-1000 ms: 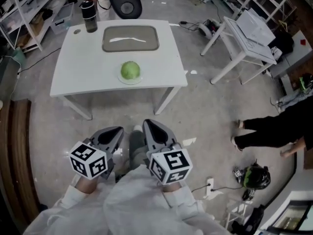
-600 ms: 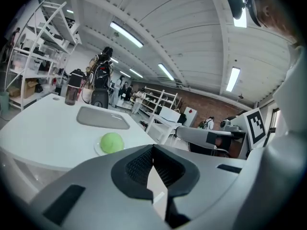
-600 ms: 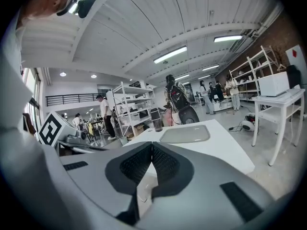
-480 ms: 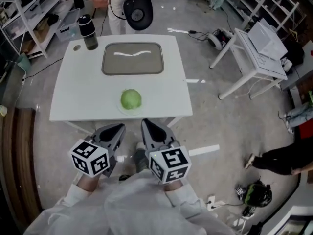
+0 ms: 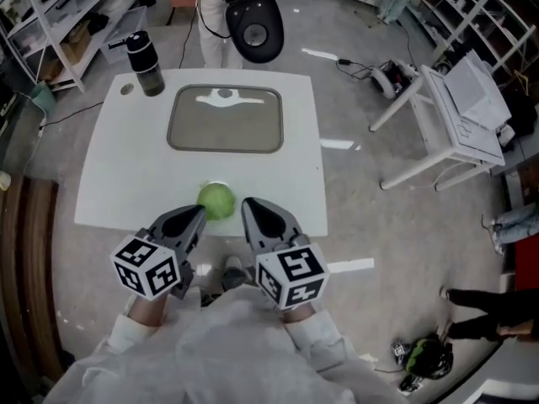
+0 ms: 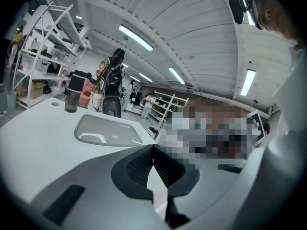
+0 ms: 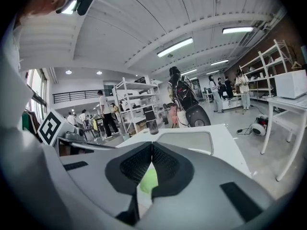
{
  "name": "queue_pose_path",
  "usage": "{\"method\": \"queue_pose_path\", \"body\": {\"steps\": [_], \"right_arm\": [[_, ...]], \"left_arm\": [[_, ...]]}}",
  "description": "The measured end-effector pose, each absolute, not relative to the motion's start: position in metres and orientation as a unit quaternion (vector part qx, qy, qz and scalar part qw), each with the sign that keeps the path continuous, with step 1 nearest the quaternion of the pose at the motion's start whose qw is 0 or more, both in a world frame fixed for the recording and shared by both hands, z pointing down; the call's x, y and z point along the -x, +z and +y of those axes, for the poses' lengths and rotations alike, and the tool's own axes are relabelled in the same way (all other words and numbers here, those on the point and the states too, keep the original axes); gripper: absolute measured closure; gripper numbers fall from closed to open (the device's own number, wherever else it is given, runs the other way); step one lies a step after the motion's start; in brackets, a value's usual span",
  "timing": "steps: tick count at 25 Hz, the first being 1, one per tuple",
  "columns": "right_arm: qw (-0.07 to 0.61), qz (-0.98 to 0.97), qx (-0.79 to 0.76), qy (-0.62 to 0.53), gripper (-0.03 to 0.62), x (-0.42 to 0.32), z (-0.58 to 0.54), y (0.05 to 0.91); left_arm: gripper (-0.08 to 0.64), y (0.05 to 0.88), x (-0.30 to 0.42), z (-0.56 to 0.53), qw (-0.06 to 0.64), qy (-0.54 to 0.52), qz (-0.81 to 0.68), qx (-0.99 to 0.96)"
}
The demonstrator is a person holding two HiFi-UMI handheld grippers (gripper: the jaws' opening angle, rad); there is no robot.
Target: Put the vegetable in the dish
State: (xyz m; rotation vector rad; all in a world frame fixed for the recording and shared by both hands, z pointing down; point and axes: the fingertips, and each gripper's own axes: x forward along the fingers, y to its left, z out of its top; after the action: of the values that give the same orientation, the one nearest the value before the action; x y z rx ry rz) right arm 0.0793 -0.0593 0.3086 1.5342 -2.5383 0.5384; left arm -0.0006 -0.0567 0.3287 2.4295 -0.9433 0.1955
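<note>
Vegetable [image 5: 216, 200] sits at the surface's [image 5: 126, 167] near edge, short of the dish [image 5: 225, 119], with left gripper [image 5: 199, 215] and right gripper [image 5: 250, 205] both pinched together, empty; bumping it could roll it off.

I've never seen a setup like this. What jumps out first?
A round green vegetable sits near the front edge of the white table, with an empty grey dish behind it. Just below, the left hand-held gripper and right hand-held gripper, each carrying a black-and-white marker cube, point toward it with jaws shut.
</note>
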Motion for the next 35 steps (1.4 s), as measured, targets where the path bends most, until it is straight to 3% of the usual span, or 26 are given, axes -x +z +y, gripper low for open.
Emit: {"method": "queue_pose_path", "body": {"steps": [35], "right_arm": [[0.090,-0.805,-0.511,0.288,0.577,-0.075,-0.106,0.378]], "left_arm": [[0.552,0.392,0.036,-0.115,0.352,0.113,-0.370,-0.852]]}}
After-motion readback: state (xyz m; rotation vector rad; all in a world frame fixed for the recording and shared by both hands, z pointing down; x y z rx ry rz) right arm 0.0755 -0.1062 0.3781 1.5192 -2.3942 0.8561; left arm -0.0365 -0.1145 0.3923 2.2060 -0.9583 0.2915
